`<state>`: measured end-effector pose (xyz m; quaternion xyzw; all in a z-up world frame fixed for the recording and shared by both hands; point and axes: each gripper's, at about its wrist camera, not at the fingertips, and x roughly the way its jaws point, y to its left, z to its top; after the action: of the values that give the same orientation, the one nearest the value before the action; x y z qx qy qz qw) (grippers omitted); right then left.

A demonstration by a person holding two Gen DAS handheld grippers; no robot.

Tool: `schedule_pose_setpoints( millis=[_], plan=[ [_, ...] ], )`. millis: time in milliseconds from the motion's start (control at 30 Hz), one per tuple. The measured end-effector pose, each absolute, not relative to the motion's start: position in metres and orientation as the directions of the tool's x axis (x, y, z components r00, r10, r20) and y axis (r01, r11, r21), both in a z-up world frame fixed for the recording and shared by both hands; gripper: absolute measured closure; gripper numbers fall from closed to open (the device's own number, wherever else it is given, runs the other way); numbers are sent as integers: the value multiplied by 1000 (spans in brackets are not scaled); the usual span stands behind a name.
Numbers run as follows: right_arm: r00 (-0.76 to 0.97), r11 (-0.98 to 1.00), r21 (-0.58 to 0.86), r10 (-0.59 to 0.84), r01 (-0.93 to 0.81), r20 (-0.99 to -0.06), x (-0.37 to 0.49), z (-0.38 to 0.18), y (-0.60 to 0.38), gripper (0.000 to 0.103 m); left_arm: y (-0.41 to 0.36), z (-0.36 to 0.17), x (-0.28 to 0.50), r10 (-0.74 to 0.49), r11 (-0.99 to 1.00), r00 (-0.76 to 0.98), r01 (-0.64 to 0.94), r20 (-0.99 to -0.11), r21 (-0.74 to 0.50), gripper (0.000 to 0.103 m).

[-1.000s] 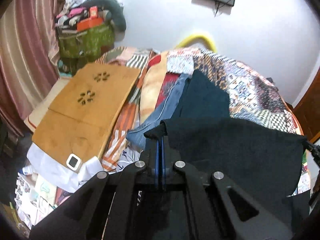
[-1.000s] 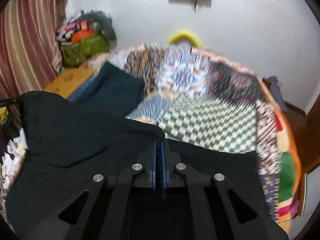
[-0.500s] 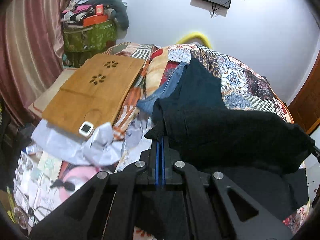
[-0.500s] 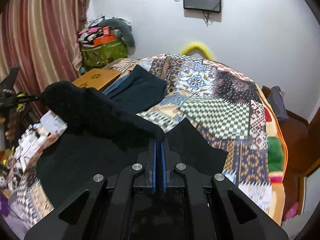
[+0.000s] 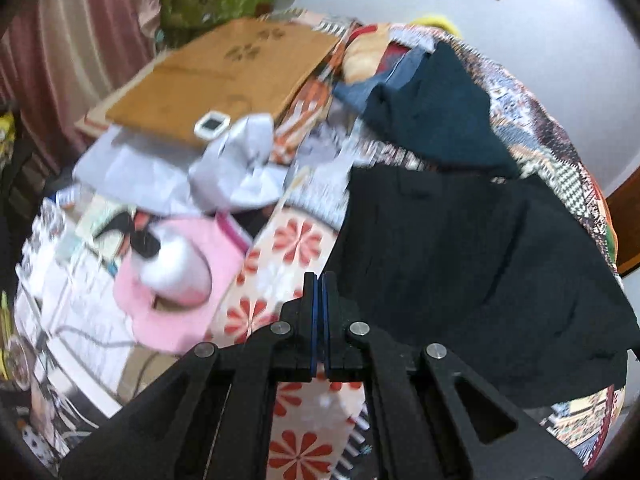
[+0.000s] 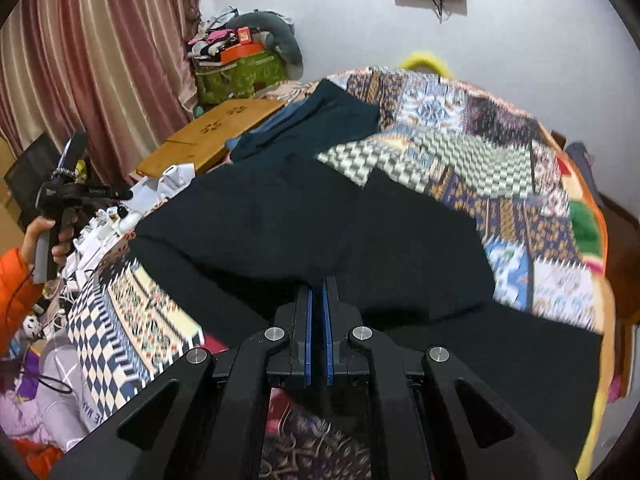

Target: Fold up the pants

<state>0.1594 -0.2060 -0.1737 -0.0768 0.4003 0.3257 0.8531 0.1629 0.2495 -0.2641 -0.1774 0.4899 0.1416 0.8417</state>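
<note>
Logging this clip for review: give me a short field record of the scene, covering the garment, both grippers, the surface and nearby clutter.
garment: black pants, spread across the bed
surface: patchwork quilt
left gripper: shut, at the pants' left edge; whether it pinches cloth is unclear
right gripper: shut, at the pants' near edge; the grip itself is hidden
other clothes: dark teal garment lying beyond the pants
clutter: wooden board and crumpled papers to the left
person: hand with orange sleeve holding the left gripper
</note>
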Motion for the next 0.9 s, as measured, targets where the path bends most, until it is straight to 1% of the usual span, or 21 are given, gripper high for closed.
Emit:
schedule_pose_setpoints(
  millis=[167,267,367,433,500,533,567,600,633,667,733,767,833,900],
  plan=[
    [451,787,165,496,-594,-742,159,-179,-218,98,239,-266,156,114,912,460,-401,-881,-91,102],
    [481,804,143,477,-577,-736,157,-170,-227,98,227,-253,158,140,930,476,-365,-869,-50,100],
    [503,813,142,476,-565,-722,161,-158,-237,98,212,-235,165,141,946,510,-323,-849,-37,91],
    [522,823,145,474,-550,-710,168,-149,-244,98,200,-223,172,137,954,536,-297,-833,-35,81],
    [535,829,152,475,-538,-698,177,-142,-248,95,189,-212,180,128,961,560,-274,-819,-38,73],
    [543,834,154,474,-530,-693,184,-139,-250,91,183,-206,184,118,965,572,-258,-811,-42,71],
    [548,838,152,469,-524,-693,187,-137,-249,83,178,-202,188,109,968,581,-245,-806,-46,70],
    [551,843,147,459,-517,-697,194,-135,-247,78,171,-197,194,98,972,592,-229,-800,-51,66],
    [552,845,145,456,-515,-698,199,-134,-246,68,166,-193,198,91,974,600,-220,-795,-54,61],
    [553,844,143,458,-518,-696,206,-133,-244,60,161,-190,203,86,976,608,-210,-790,-55,57],
    [554,839,133,458,-527,-695,215,-133,-239,54,152,-184,212,79,980,623,-192,-778,-55,46],
    [552,838,125,455,-532,-699,221,-134,-235,52,149,-183,217,75,981,627,-185,-775,-54,44],
    [541,832,114,451,-543,-710,233,-137,-227,50,141,-182,229,66,984,629,-171,-774,-55,34],
    [518,824,121,454,-554,-725,249,-144,-219,47,135,-184,240,53,985,625,-163,-779,-63,30]
  ],
)
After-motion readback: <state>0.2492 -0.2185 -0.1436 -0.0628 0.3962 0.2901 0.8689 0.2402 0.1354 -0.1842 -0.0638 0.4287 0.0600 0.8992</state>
